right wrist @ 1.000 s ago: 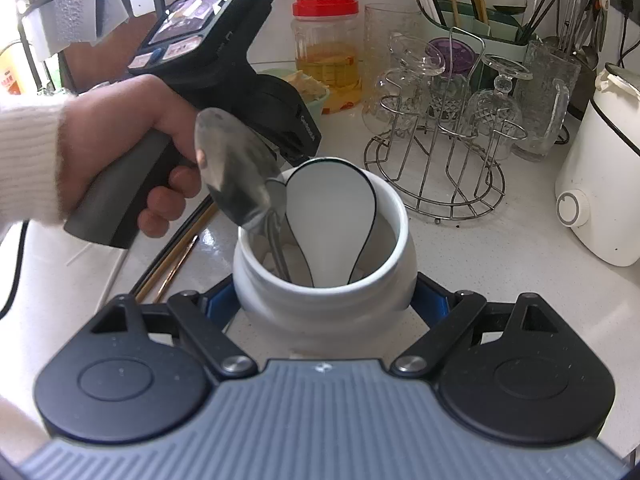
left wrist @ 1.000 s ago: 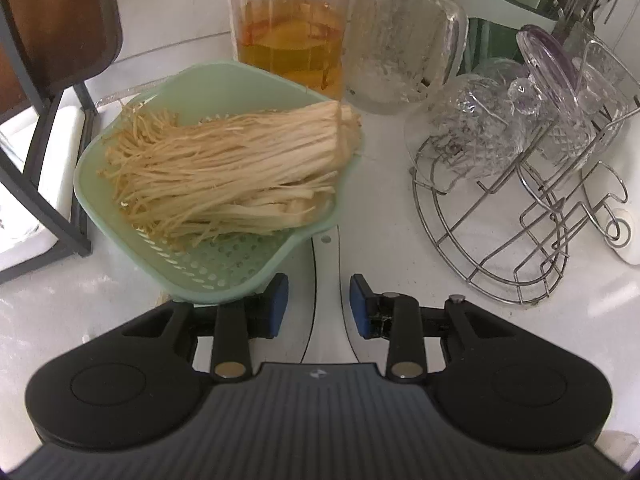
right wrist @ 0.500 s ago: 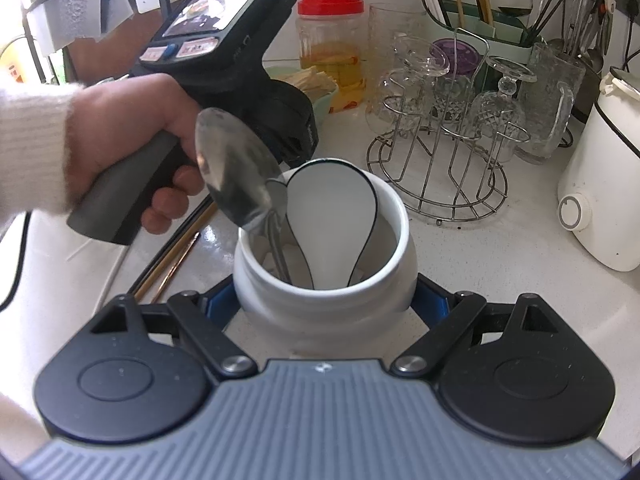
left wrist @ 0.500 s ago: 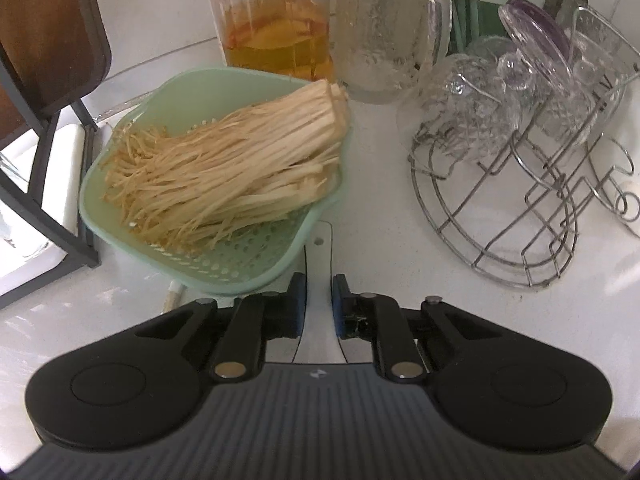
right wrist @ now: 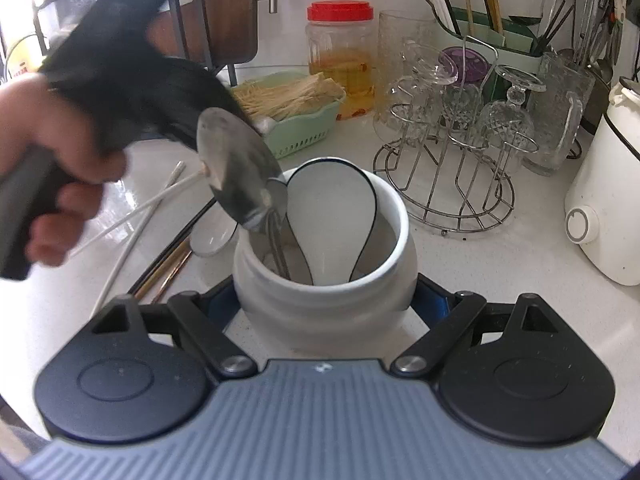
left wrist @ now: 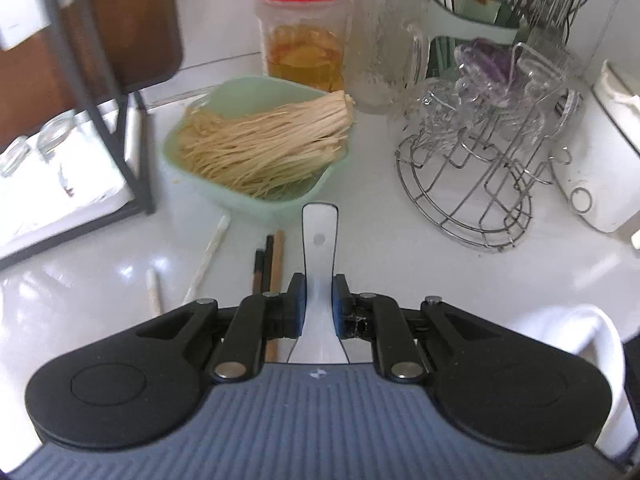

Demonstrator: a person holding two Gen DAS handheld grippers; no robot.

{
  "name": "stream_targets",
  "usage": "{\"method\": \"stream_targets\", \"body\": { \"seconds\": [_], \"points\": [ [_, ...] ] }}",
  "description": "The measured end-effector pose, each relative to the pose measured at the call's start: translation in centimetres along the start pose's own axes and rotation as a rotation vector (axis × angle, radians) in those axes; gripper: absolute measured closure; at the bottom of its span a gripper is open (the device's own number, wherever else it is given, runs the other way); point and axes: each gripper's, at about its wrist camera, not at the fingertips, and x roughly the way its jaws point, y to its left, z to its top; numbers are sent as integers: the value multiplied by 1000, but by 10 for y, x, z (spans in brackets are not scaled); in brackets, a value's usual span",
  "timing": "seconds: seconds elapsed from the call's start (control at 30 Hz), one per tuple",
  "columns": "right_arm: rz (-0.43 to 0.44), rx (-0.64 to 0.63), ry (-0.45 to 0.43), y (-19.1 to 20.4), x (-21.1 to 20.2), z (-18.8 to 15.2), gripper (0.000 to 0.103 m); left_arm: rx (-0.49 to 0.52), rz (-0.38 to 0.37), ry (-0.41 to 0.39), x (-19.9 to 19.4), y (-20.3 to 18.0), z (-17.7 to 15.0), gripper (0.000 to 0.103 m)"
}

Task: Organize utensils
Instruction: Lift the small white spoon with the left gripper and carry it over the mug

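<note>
Our left gripper clamps a white ceramic spoon's flat handle; our right gripper clasps the round white ceramic jar

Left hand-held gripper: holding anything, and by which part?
Yes. The left hand-held gripper is shut on a white spoon, its pads clamping the flat handle partway along; the handle's end with the hole sticks out ahead.

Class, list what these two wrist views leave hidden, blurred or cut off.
- Left wrist view: the bowl end of the white spoon held in the left gripper lies hidden under the gripper body.
- Right wrist view: the left gripper's front is motion-blurred.
- Right wrist view: the white jar hides the right gripper's pads and the handles of the spoons inside.
</note>
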Motion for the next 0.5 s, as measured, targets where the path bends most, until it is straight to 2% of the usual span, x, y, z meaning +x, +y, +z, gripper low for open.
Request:
{"method": "stream_targets", "body": {
  "seconds": [0.2,0.5],
  "points": [
    [11,-15,-11,0,2,1,12,-63,-5,-25,-34,14,-24,87],
    [17,-30,-24,0,3,0,12,-132,-16,-52,-64,22,-51,87]
  ]
}}
